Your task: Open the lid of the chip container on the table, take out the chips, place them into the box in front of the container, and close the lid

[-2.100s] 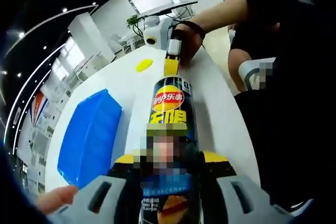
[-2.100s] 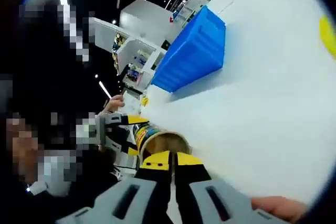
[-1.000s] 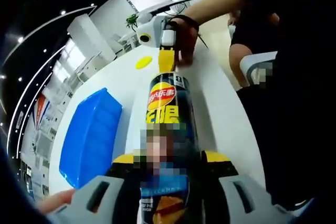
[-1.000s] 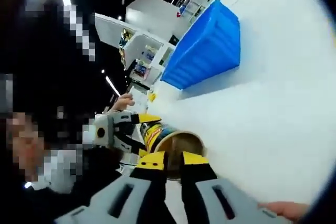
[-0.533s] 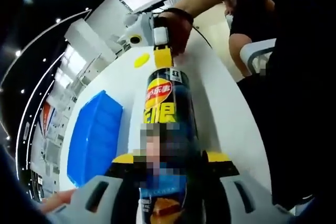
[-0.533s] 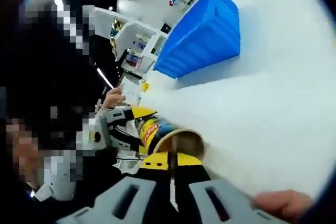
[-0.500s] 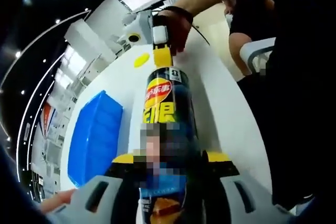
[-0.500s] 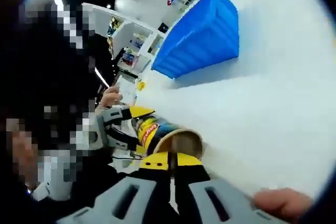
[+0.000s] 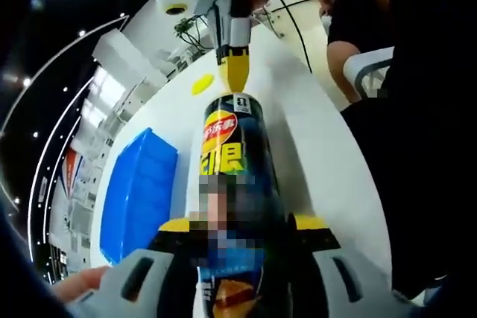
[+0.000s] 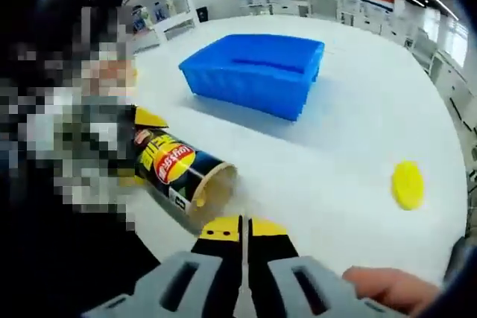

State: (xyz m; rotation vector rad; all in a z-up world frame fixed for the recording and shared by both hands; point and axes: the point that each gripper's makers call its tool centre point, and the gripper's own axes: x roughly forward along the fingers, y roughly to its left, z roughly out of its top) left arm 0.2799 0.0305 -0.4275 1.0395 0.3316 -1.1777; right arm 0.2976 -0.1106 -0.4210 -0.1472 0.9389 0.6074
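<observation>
My left gripper [image 9: 242, 223] is shut on a dark chip can [image 9: 232, 161], which lies tilted over the white table [image 9: 313, 147] and points away from me. Its open mouth [image 10: 215, 190] faces my right gripper [image 10: 242, 229], whose yellow-tipped jaws are pressed together with nothing visible between them. In the left gripper view that right gripper [image 9: 235, 74] hangs just past the can's far end. The can's yellow lid [image 10: 408, 184] lies flat on the table, off to the side. A blue box [image 10: 253, 72] stands beyond the can [image 10: 179, 173].
A person in dark clothes [image 9: 417, 109] stands close along the table's edge. Shelving and white furniture [image 10: 171, 5] stand past the table. A hand [image 10: 384, 288] grips the right gripper's handle. Bare table [image 10: 335, 139] stretches between the blue box [image 9: 138, 191] and the lid [image 9: 201, 83].
My right gripper has drawn back and up from the can's mouth, and its view has swung over the table. My left gripper still clamps the can.
</observation>
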